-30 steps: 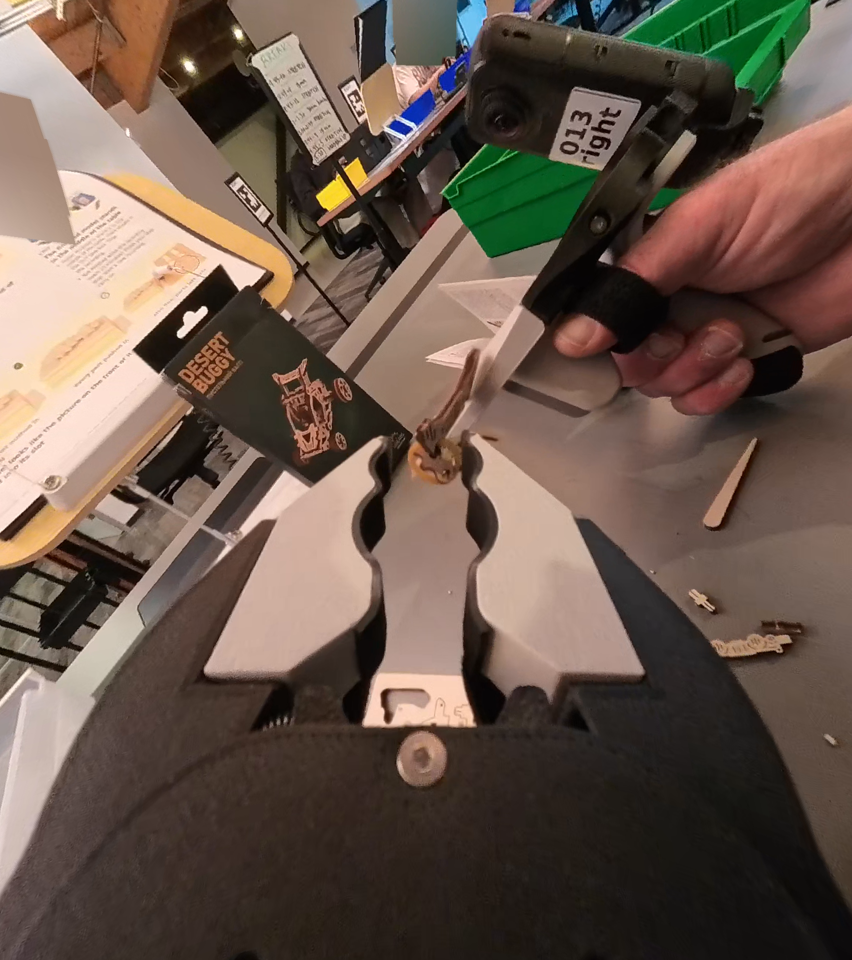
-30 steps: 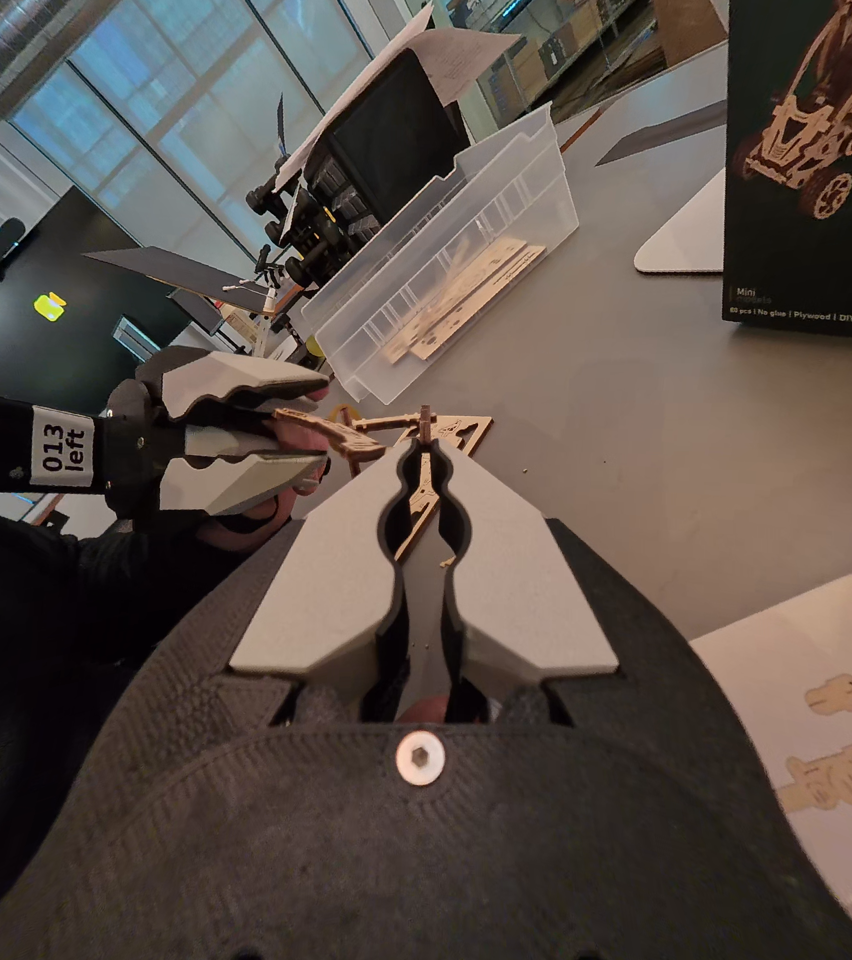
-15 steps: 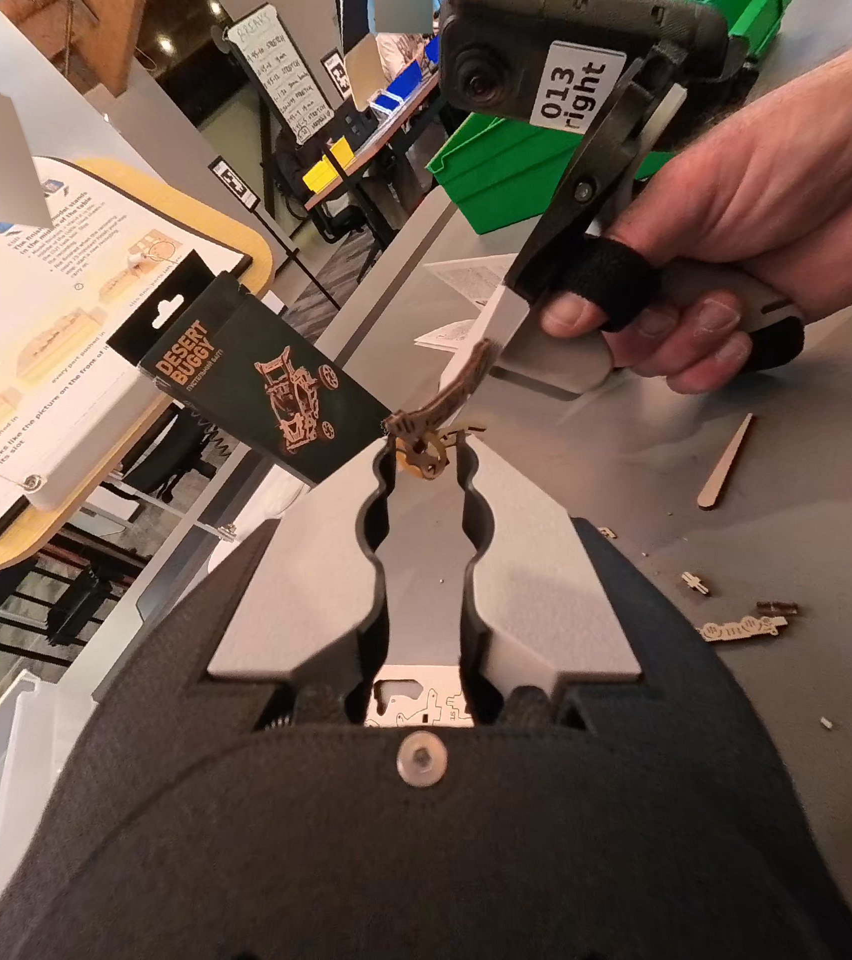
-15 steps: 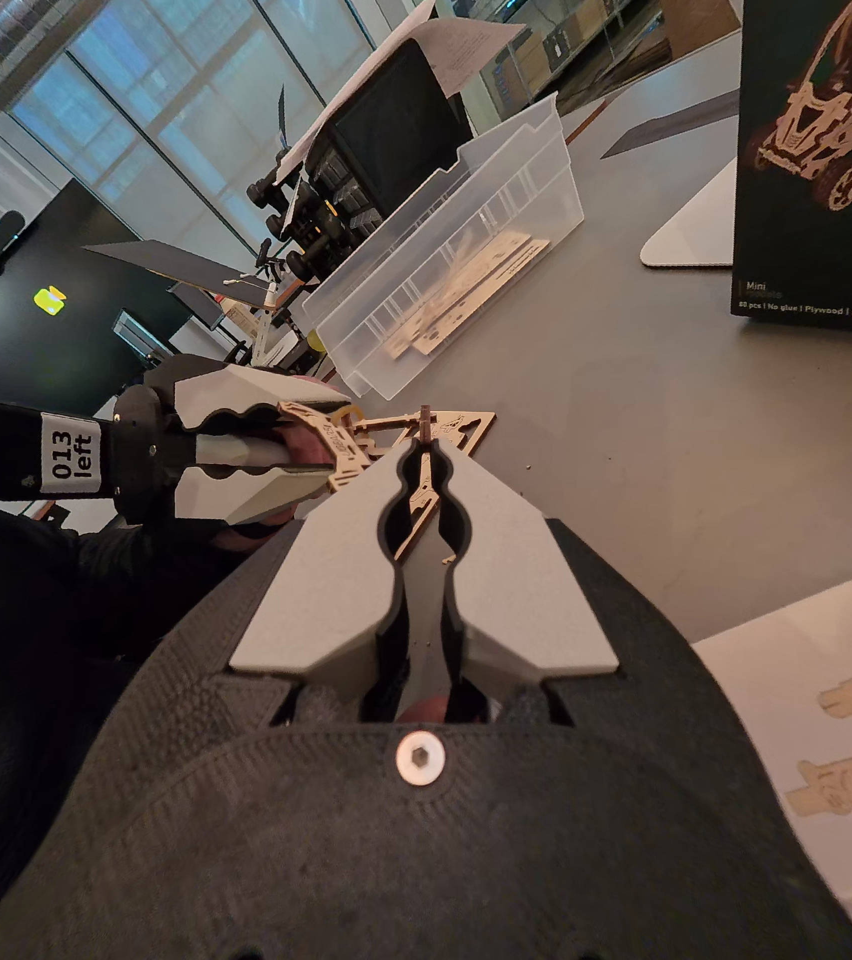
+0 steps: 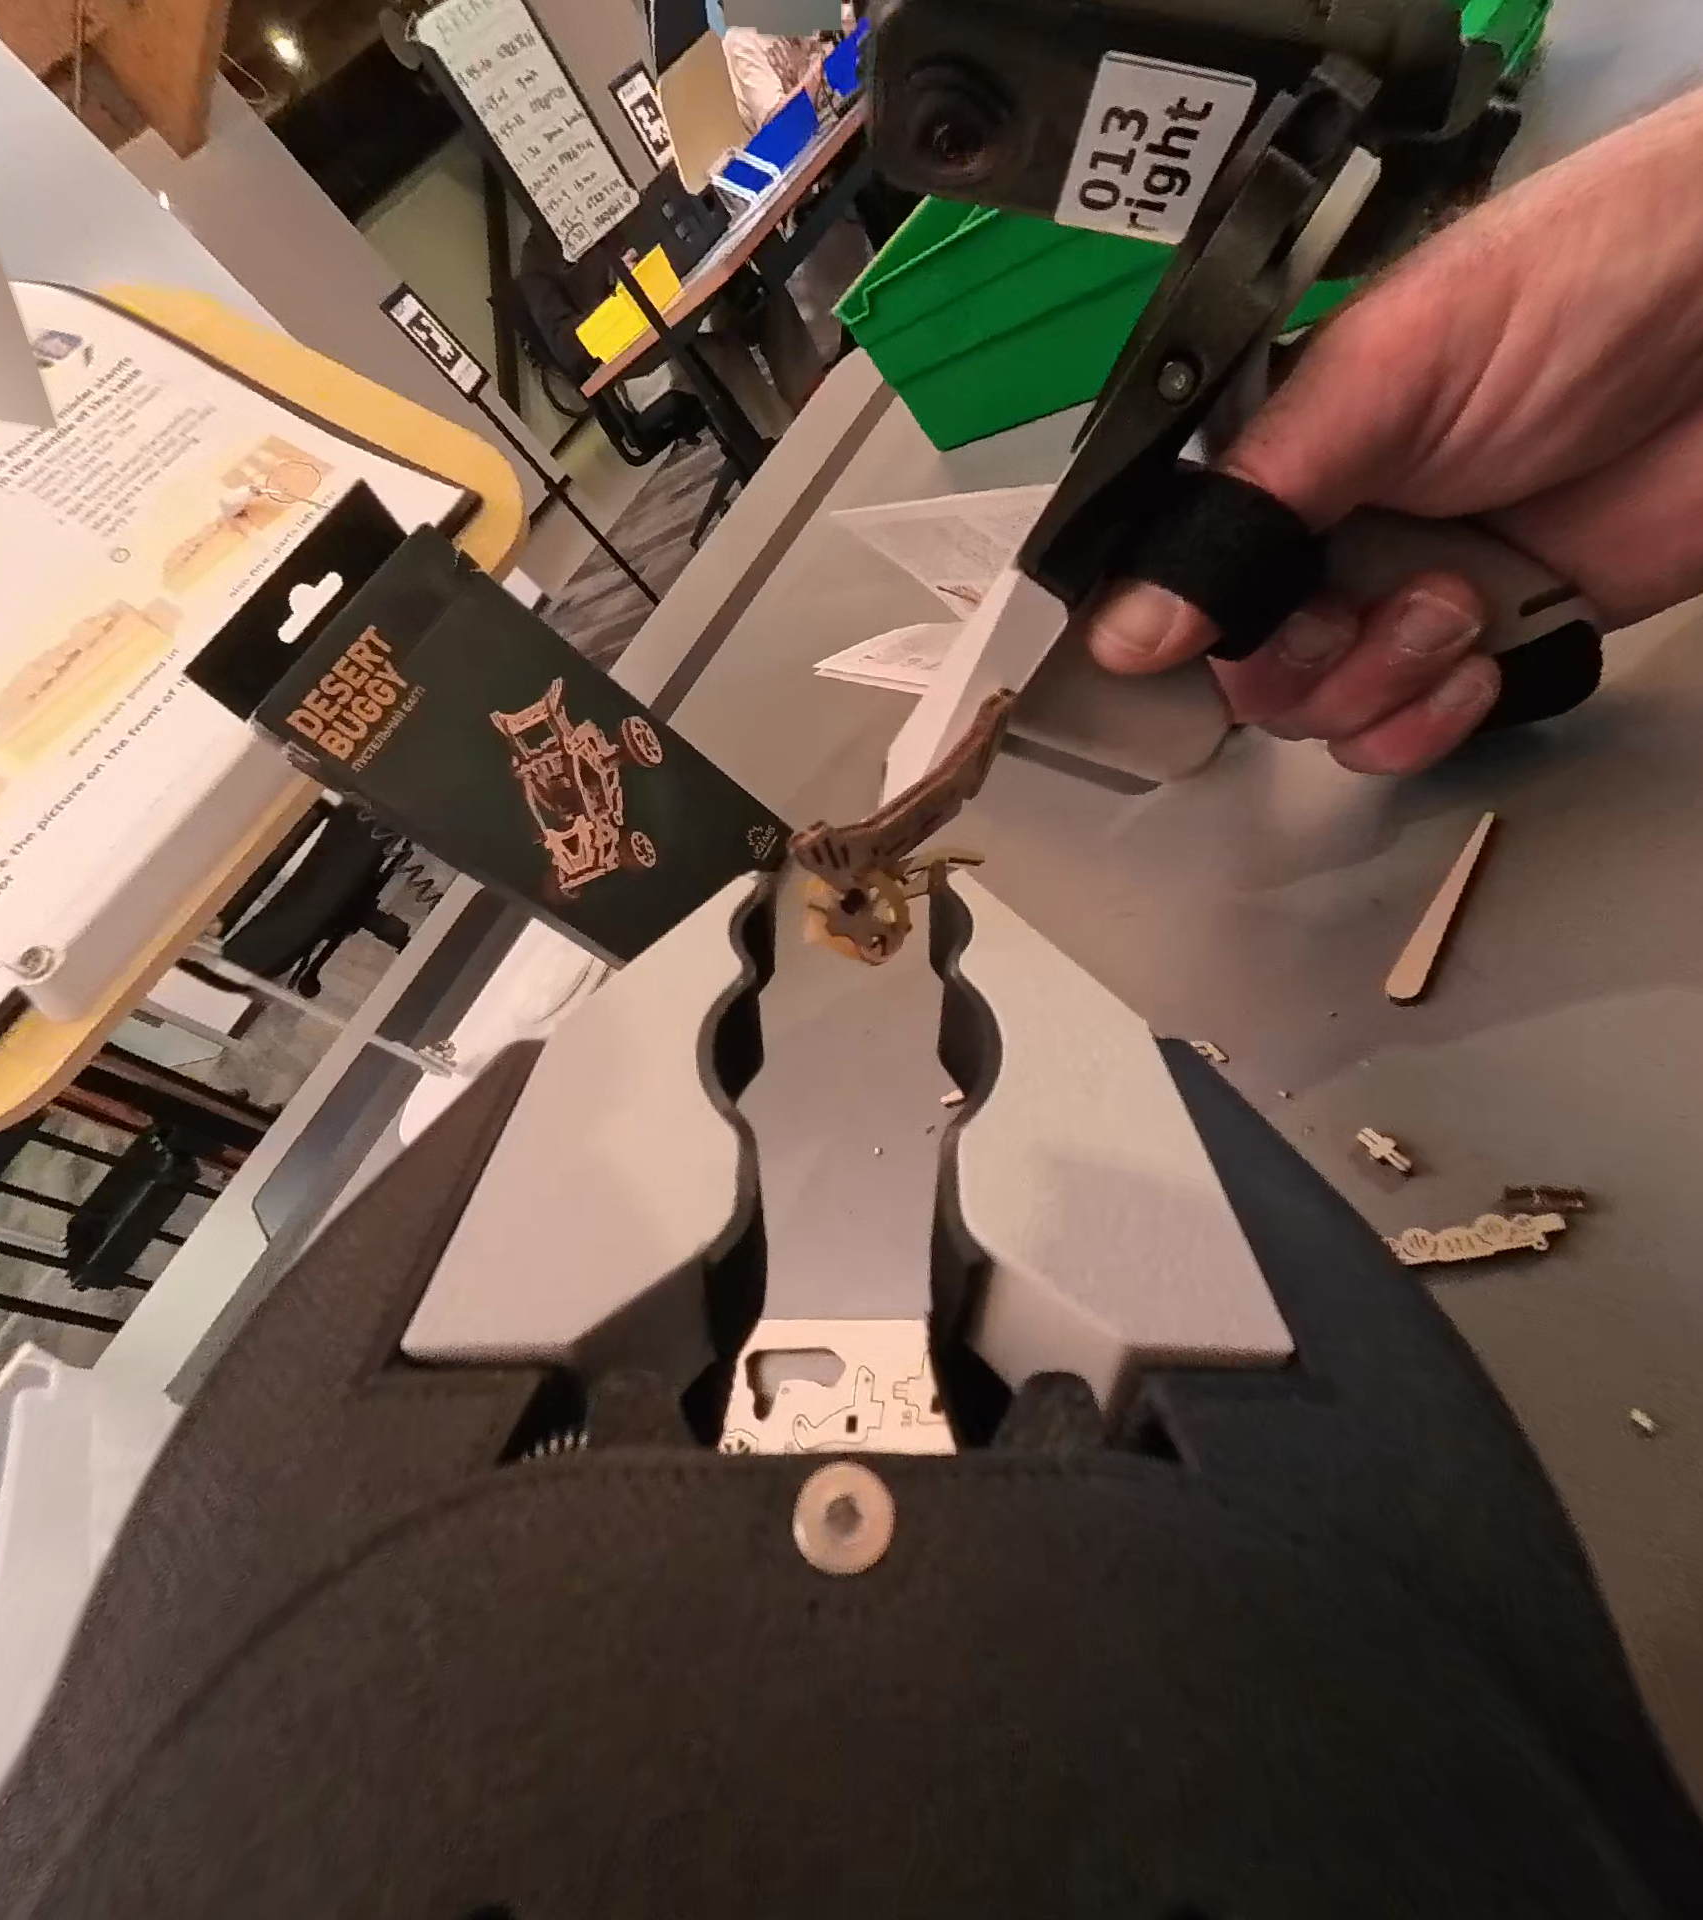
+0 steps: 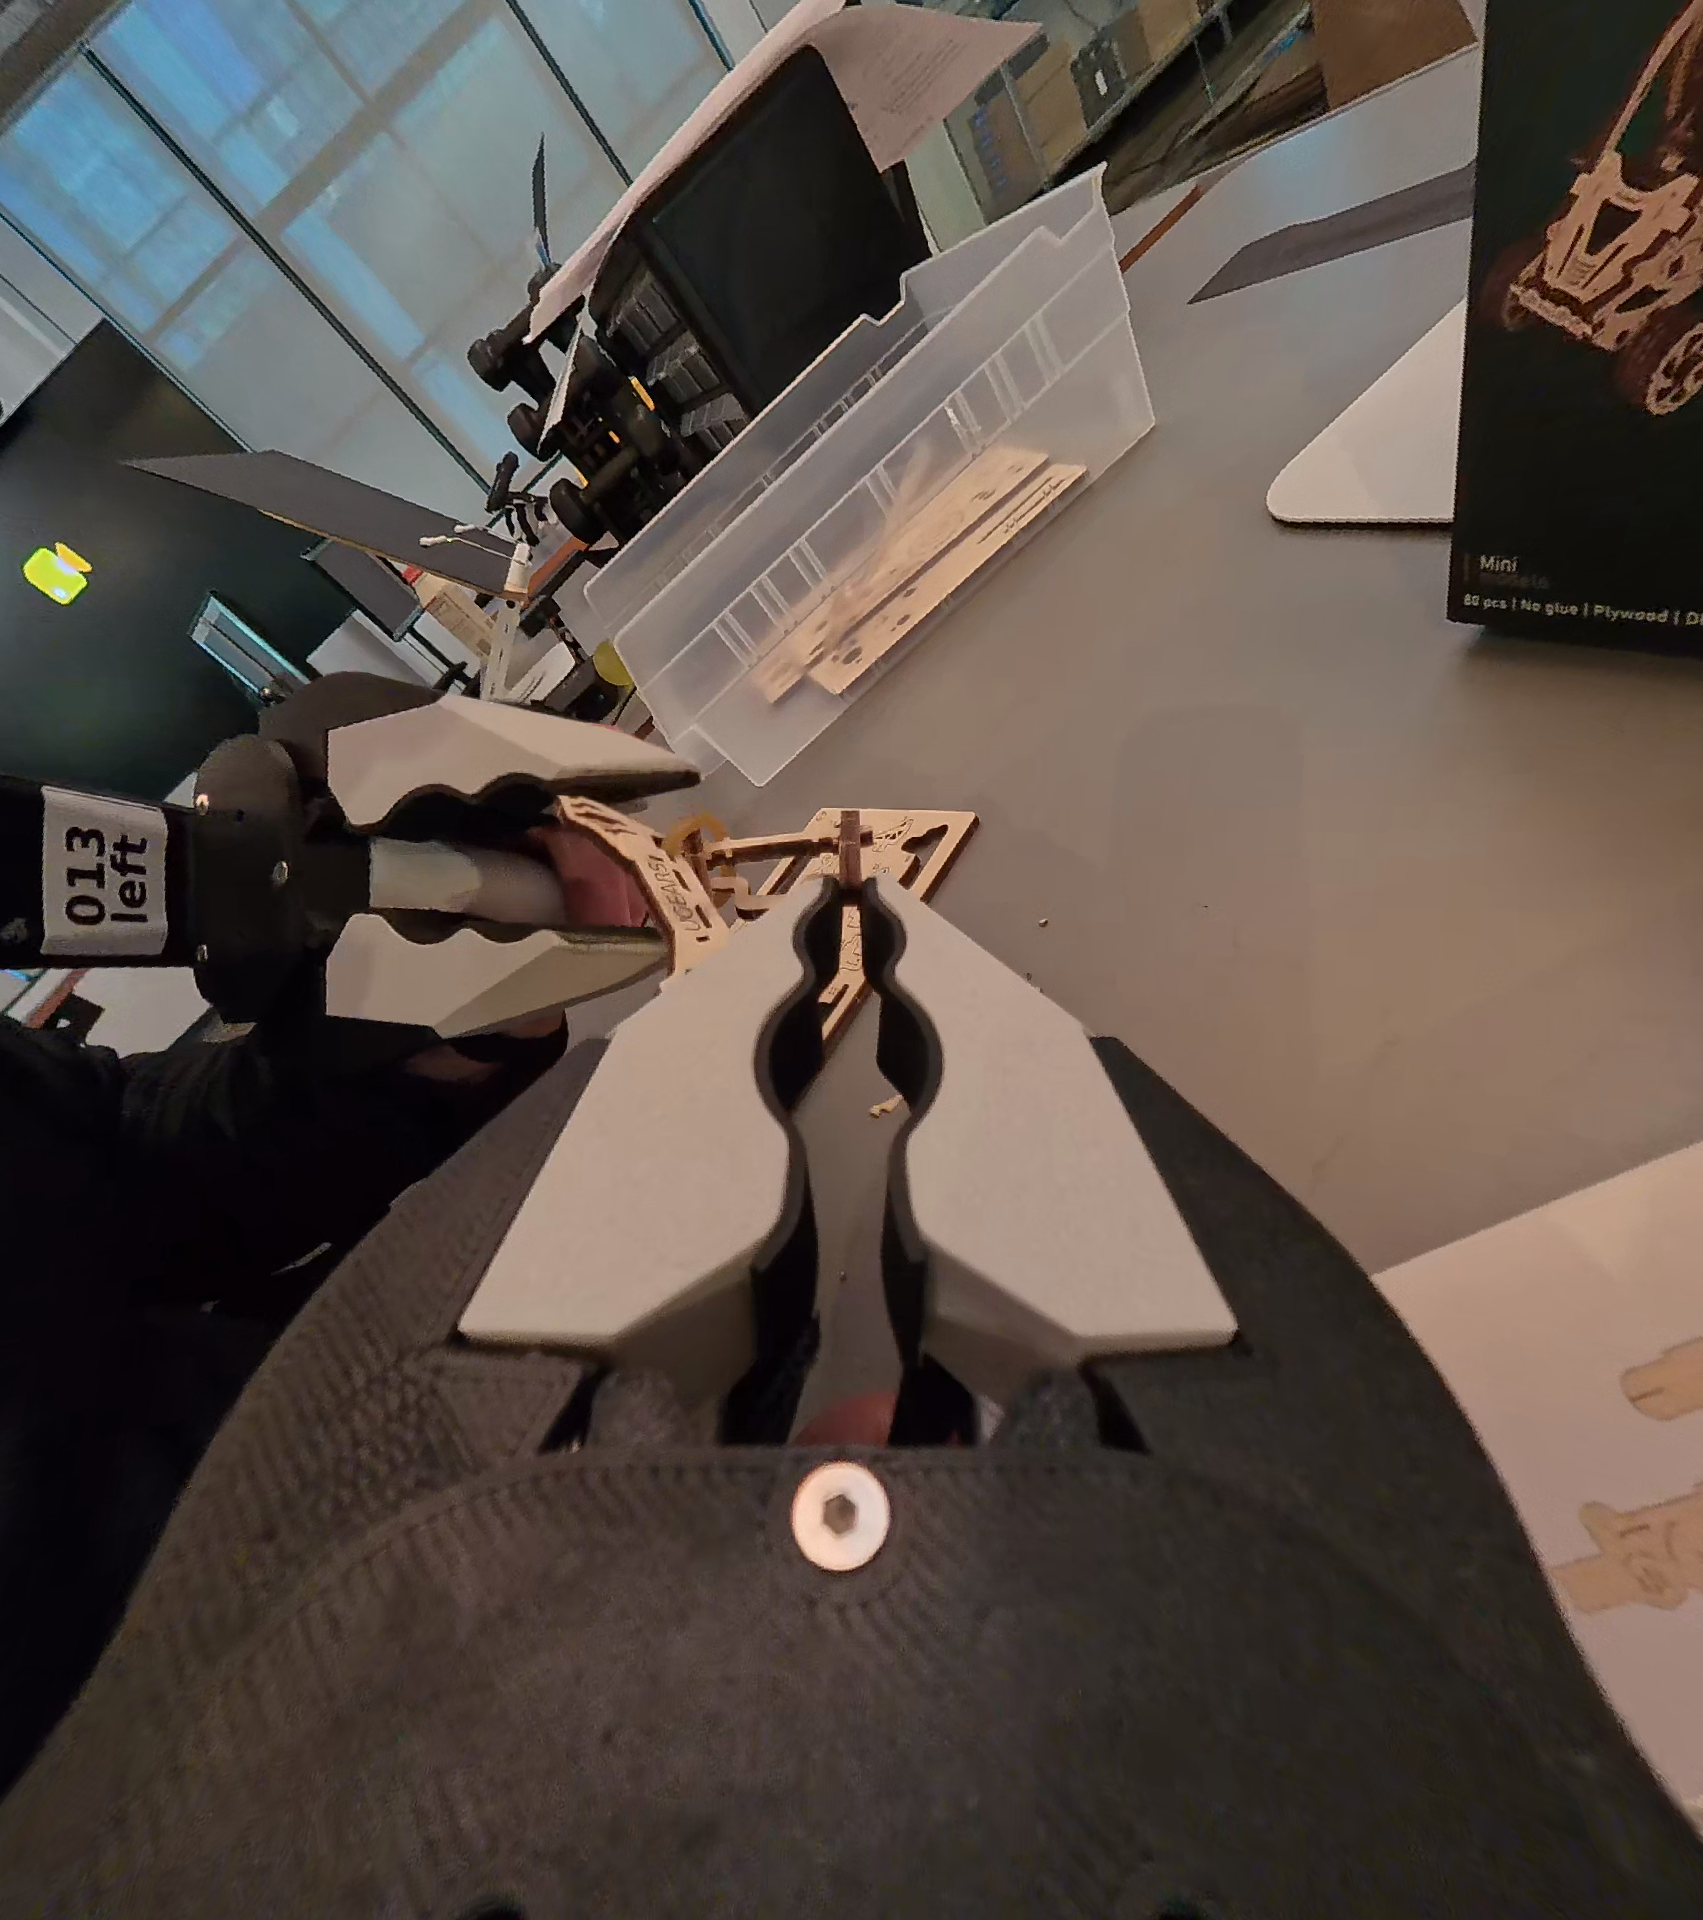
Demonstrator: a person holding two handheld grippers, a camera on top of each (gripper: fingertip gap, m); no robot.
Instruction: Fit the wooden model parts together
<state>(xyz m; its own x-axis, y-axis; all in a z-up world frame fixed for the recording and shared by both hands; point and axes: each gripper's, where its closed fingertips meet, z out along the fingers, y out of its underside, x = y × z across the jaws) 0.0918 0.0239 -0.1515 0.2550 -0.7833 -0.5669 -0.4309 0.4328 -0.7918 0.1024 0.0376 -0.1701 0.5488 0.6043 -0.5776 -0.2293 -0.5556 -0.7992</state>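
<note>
**Two wooden parts meet above the grey table**

Printed things: a dark box (image 5: 514,748) with a buggy picture, an instruction sheet (image 5: 26,665), and a white tag on each hand-held gripper. The right hand-held gripper (image 5: 1008,717) is clamped shut on a brown wooden strip (image 5: 914,805). The left hand-held gripper (image 5: 852,894) stands part open around a small wheel piece (image 5: 857,909), with a gap at its right pad. The table (image 5: 1449,1558) carries loose wooden bits (image 5: 1481,1236) and a stick (image 5: 1439,914). A green bin (image 5: 992,312) and a clear tray (image 6: 888,499) sit at its far edges.
</note>
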